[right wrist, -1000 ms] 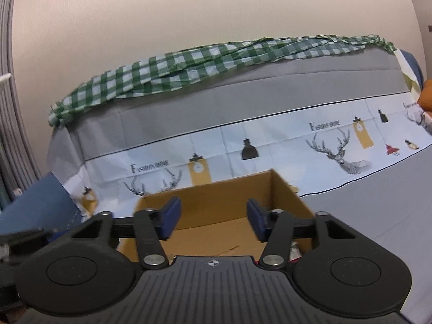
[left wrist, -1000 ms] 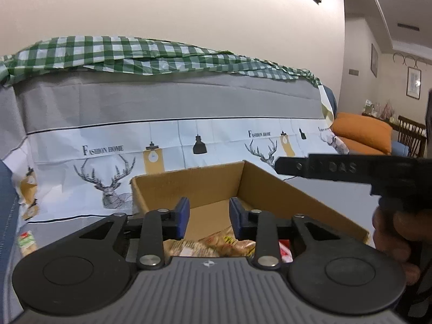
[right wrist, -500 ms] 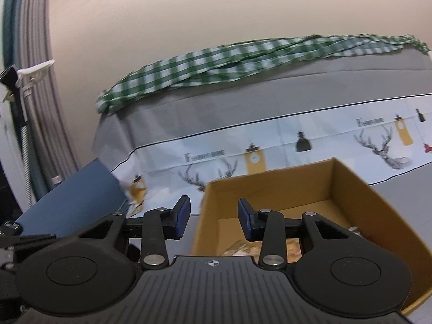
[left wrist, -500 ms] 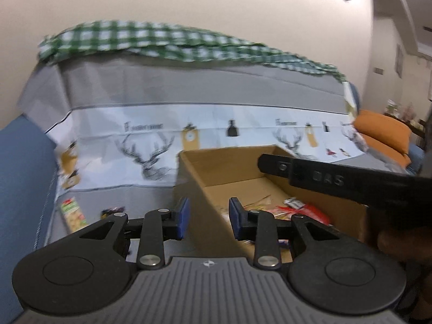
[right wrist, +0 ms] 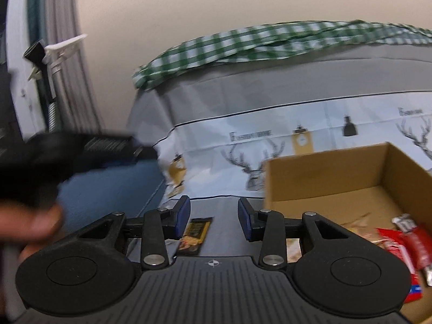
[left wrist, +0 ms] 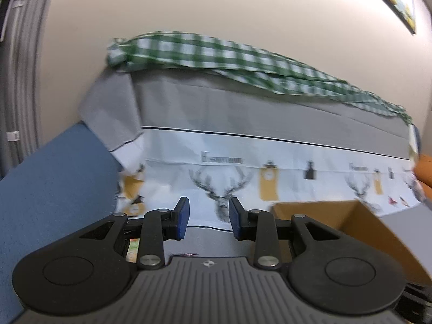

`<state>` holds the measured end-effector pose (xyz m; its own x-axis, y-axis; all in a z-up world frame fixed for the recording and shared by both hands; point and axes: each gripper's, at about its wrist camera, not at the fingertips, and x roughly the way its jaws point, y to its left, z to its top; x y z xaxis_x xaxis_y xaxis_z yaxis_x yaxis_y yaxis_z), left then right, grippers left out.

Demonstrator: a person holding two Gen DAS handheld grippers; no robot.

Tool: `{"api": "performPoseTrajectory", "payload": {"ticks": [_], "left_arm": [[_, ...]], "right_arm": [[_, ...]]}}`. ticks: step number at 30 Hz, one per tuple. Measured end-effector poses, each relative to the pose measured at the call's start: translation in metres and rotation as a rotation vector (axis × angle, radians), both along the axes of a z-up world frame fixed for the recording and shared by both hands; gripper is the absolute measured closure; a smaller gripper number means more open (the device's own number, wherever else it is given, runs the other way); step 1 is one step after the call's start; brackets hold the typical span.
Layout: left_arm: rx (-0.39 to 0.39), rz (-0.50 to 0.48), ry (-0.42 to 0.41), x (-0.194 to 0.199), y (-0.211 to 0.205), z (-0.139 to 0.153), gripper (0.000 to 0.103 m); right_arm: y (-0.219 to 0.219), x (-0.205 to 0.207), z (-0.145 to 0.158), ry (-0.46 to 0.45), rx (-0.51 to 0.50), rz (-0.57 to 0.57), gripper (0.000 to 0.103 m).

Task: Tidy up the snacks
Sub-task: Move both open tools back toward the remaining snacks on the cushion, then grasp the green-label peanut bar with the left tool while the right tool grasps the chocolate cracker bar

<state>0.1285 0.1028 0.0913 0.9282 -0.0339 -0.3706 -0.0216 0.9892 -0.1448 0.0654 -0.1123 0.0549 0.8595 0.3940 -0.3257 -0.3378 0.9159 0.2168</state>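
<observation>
My left gripper (left wrist: pixel 208 218) is open and holds nothing, hovering over the grey cloth to the left of the cardboard box (left wrist: pixel 348 226). A green and orange snack packet (left wrist: pixel 133 249) peeks out under its left finger. My right gripper (right wrist: pixel 214 214) is also open and empty, above a dark snack bar (right wrist: pixel 195 232) lying on the cloth. The cardboard box (right wrist: pixel 324 178) stands to its right, with red snack packets (right wrist: pixel 405 245) and a pale packet inside. In the right wrist view the left gripper (right wrist: pixel 143 149) shows as a dark blur at the left, with a hand below it.
A sofa back under a grey and white deer-print cover (left wrist: pixel 243 167) rises behind, with a green checked cloth (left wrist: pixel 229 54) along its top. A blue cushion (left wrist: pixel 48 189) lies at the left, and grey curtains (right wrist: pixel 62 81) hang at the far left.
Both views have swung left, so the box has slid from the centre to the right. Loose snacks on the cloth have come into view. The right jaws have narrowed slightly.
</observation>
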Motion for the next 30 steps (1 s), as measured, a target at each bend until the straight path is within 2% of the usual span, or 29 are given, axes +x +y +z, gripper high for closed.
{"api": "performPoseTrajectory", "payload": {"ticks": [1,2,4,5,11,15,19,21,23,30], "left_arm": [[0.003,0.016,0.021,0.004,0.007,-0.011,0.068],[0.015,0.038,0.077,0.010,0.014,-0.022,0.068],[0.048,0.115,0.177,0.022,0.023,-0.033,0.068],[0.038,0.136,0.196,0.027,0.029,-0.035,0.068],[0.029,0.205,0.222,0.038,0.053,-0.041,0.068],[-0.021,0.236,0.242,0.038,0.066,-0.044,0.068],[-0.029,0.247,0.257,0.043,0.071,-0.049,0.068],[-0.031,0.252,0.266,0.044,0.073,-0.051,0.067],[-0.037,0.254,0.279,0.046,0.075,-0.053,0.067],[-0.054,0.223,0.334,0.058,0.076,-0.065,0.062]], "right_arm": [[0.006,0.000,-0.001,-0.003,-0.009,0.015,0.062],[0.013,0.000,-0.003,-0.006,-0.020,0.031,0.062],[0.026,0.001,-0.006,-0.011,-0.046,0.058,0.062],[0.032,0.002,-0.009,-0.012,-0.061,0.072,0.062],[0.069,0.029,-0.026,0.013,-0.098,0.109,0.062],[0.091,0.052,-0.043,0.061,-0.117,0.092,0.062],[0.109,0.074,-0.062,0.113,-0.138,0.065,0.061],[0.115,0.084,-0.072,0.142,-0.152,0.047,0.056],[0.121,0.094,-0.080,0.176,-0.167,0.036,0.039],[0.131,0.124,-0.102,0.247,-0.184,0.017,0.035]]}}
